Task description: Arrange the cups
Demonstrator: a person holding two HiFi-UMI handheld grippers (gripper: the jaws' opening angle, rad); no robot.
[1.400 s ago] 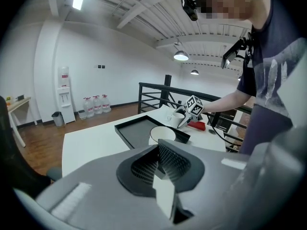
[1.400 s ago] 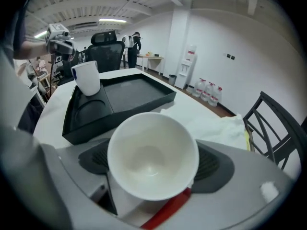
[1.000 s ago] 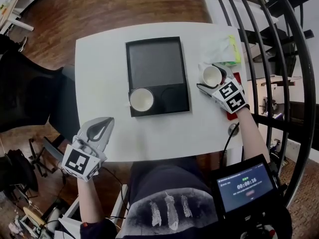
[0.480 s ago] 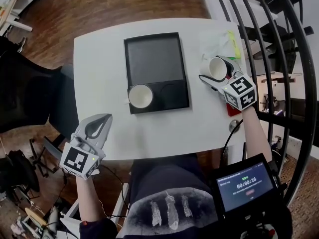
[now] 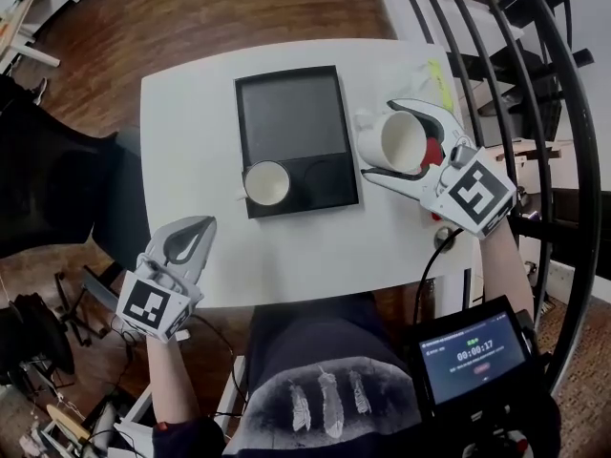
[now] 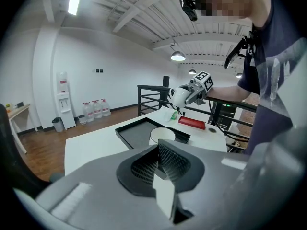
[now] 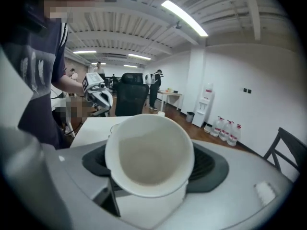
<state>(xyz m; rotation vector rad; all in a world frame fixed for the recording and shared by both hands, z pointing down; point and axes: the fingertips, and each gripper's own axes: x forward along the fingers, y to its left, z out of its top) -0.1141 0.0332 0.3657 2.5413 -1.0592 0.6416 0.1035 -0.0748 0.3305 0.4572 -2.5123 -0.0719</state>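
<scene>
While pinching white cup (image 5: 403, 143) by its sides with right gripper (image 5: 380, 139) | prob light, thin, crushable | easy squeeze | left gripper (image 5: 191, 237) pressed together

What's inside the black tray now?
One white cup, in the tray's near-left recess. The recess beside it and the flat section are bare. The cup hides the floor under it.

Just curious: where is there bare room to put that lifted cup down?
Free: the tray's empty round recess beside the seated cup, its flat far half, and the table left of it. Crowded: the right edge, with wrapper, red object and the right gripper holding the lifted cup.
</scene>
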